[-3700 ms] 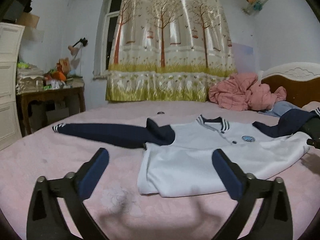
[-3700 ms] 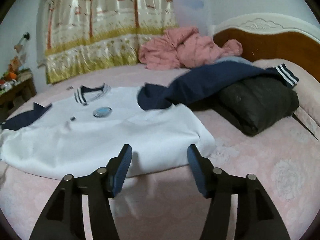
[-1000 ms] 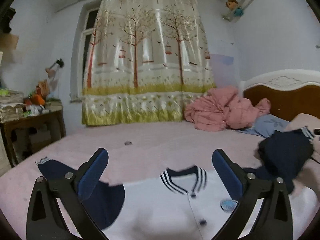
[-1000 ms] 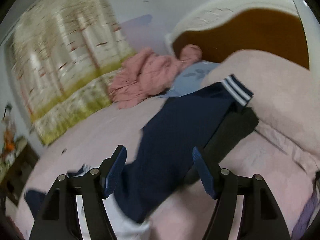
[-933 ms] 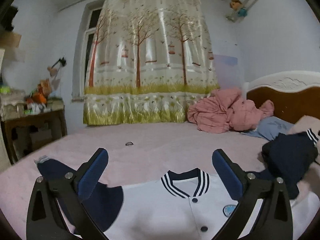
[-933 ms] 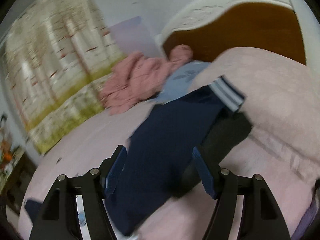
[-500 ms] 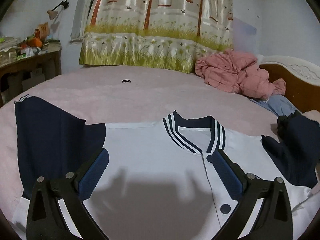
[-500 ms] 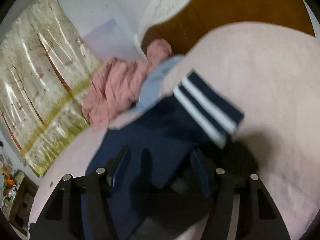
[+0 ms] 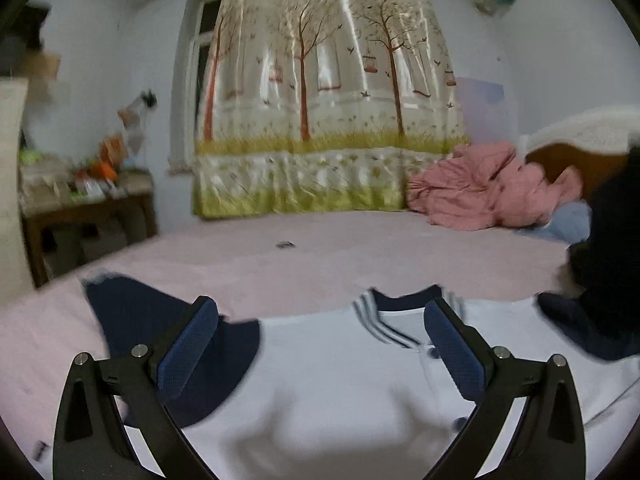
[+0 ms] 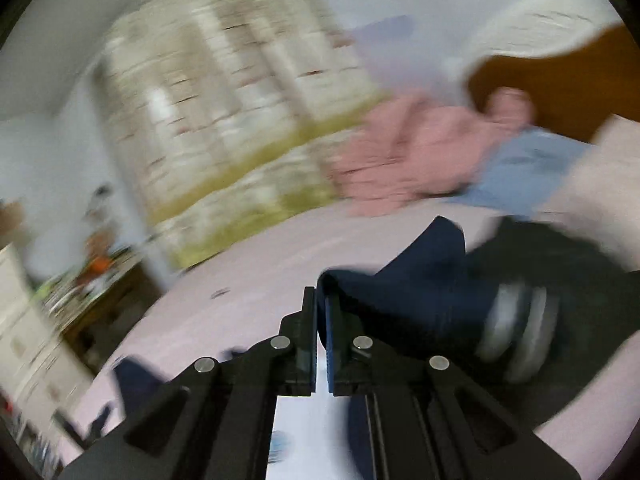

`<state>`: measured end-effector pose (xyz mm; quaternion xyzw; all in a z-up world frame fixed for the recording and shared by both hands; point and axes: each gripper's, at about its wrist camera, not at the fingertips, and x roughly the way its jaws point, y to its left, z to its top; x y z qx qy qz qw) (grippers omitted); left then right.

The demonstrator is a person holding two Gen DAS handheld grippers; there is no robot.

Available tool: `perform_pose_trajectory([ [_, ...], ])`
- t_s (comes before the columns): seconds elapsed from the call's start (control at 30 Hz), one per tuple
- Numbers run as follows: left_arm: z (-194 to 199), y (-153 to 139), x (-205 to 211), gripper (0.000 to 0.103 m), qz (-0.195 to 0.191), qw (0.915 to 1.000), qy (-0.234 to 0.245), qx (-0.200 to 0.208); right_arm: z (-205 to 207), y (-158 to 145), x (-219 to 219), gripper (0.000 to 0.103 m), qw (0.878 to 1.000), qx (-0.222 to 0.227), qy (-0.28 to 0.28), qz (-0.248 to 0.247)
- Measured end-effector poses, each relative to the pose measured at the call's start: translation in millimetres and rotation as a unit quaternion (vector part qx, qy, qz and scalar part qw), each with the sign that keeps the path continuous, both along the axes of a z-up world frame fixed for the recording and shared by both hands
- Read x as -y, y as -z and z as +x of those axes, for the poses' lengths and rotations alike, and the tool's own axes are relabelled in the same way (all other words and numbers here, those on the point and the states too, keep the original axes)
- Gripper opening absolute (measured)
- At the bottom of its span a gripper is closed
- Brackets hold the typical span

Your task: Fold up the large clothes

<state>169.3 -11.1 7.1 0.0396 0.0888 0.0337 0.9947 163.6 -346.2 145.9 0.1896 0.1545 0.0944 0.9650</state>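
The white jacket lies flat on the pink bed, filling the lower half of the left wrist view, its striped collar just right of centre. Its navy left-hand sleeve spreads out toward the lower left, ending short of the bed's edge. The left gripper hangs low over the jacket's chest with its blue pads spread wide and nothing between them.

In the right wrist view, heavily blurred, the right gripper has its jaws pressed together at the lower centre. The other navy sleeve bunches up right at the tips and trails to the right toward its striped cuff; the pads look clamped on a fold of it, though the blur makes the contact hard to read. A dark bundle sits behind the sleeve at the right.

Beyond the collar the bed is bare pink sheet up to the tree-print curtain, apart from one small dark object. A crumpled pink blanket and the wooden headboard close the right side. A cluttered wooden table stands past the bed's left edge.
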Motion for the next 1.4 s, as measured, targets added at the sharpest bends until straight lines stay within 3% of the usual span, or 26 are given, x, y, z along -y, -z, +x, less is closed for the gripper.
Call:
perform_pose_trajectory([
  [0.07, 3.1, 2.3, 0.1, 0.103, 0.027, 0.9991, -0.031, 0.004, 6.4, 6.6, -51.4, 0.004, 1.0, -0.016, -0.024, 0.001],
  [0.13, 10.2, 0.9, -17.0, 0.103, -0.01, 0.9992, -0.037, -0.015, 16.8, 25.1, -84.8, 0.004, 0.999, -0.041, -0.01, 0.002],
  [0.23, 17.3, -0.4, -47.8, 0.102, -0.061, 0.9962, -0.055, -0.028, 53.8, 78.7, -128.8, 0.004, 0.995, -0.102, -0.007, -0.006],
  [0.3, 21.5, 1.5, -62.1, 0.102, -0.072, 0.9948, -0.062, -0.036, 78.6, 124.1, -152.1, 0.004, 0.99, -0.14, -0.032, -0.013],
  [0.4, 30.7, 4.2, -78.2, 0.102, -0.103, 0.991, -0.063, -0.059, 92.8, 165.1, -186.4, 0.004, 0.977, -0.168, -0.102, -0.085],
  [0.5, 36.7, 10.2, -79.3, 0.102, -0.115, 0.9889, -0.047, -0.081, 98.4, 172.3, -193.3, 0.005, 0.967, -0.197, -0.143, -0.078],
  [0.53, 38.1, 11.3, -77.3, 0.102, -0.114, 0.9888, -0.038, -0.088, 94.7, 171.2, -189.9, 0.011, 0.968, -0.195, -0.145, -0.066],
  [0.6, 35.7, 12.5, -70.4, 0.102, -0.112, 0.989, -0.018, -0.095, 86.1, 156.3, -175.3, 0.037, 0.971, -0.182, -0.153, -0.037],
  [0.63, 34.3, 12.5, -66.5, 0.102, -0.109, 0.9893, -0.007, -0.096, 78.1, 150.5, -168.8, 0.061, 0.97, -0.179, -0.161, -0.037],
  [0.67, 32.0, 12.3, -62.5, 0.102, -0.107, 0.9897, 0.001, -0.095, 71.0, 143.3, -165.2, 0.067, 0.964, -0.175, -0.191, -0.053],
  [0.7, 29.8, 12.1, -58.6, 0.102, -0.103, 0.9903, 0.011, -0.092, 55.6, 139.0, -164.5, 0.067, 0.962, -0.163, -0.21, -0.065],
  [0.8, 23.2, 11.5, -44.6, 0.1, -0.076, 0.9938, 0.036, -0.072, 21.2, 137.0, -136.6, 0.067, 0.972, -0.142, -0.173, -0.075],
  [0.87, 21.0, 11.8, -33.9, 0.094, -0.056, 0.9947, 0.053, -0.068, 21.5, 142.6, -108.0, 0.067, 0.979, -0.146, -0.132, -0.044],
  [0.93, 14.5, 7.0, -24.4, 0.094, -0.049, 0.9921, 0.098, -0.06, 29.8, 151.3, -83.6, 0.067, 0.984, -0.162, -0.047, -0.062],
  [1.0, -2.1, -2.1, -9.5, 0.095, -0.032, 0.9865, 0.154, -0.044, 42.5, 161.0, -65.5, 0.067, 0.973, -0.184, 0.068, -0.125],
  [1.07, -18.7, -11.3, 11.0, 0.091, 0.01, 0.9917, 0.124, -0.03, 47.4, 166.0, -50.0, 0.067, 0.965, -0.201, 0.119, -0.122],
  [1.1, -28.2, -15.7, 23.1, 0.088, 0.036, 0.9929, 0.113, -0.016, 47.3, 166.4, -41.2, 0.067, 0.972, -0.198, 0.098, -0.079],
  [1.17, -39.2, -21.3, 47.8, 0.087, 0.077, 0.9838, 0.16, -0.027, 43.9, 162.9, -32.2, 0.066, 0.98, -0.182, 0.068, -0.036],
  [1.27, -48.7, -15.0, 84.2, 0.082, 0.131, 0.97, 0.195, -0.063, 35.1, 150.1, -44.1, 0.066, 0.98, -0.138, 0.11, -0.096],
  [1.33, -53.1, -3.9, 102.7, 0.08, 0.157, 0.9562, 0.23, -0.091, 26.4, 141.0, -53.9, 0.066, 0.982, -0.11, 0.105, -0.114],
  [1.4, -59.3, 9.0, 119.1, 0.08, 0.199, 0.9372, 0.265, -0.11, 16.0, 134.6, -57.4, 0.066, 0.987, -0.091, 0.077, -0.111],
])
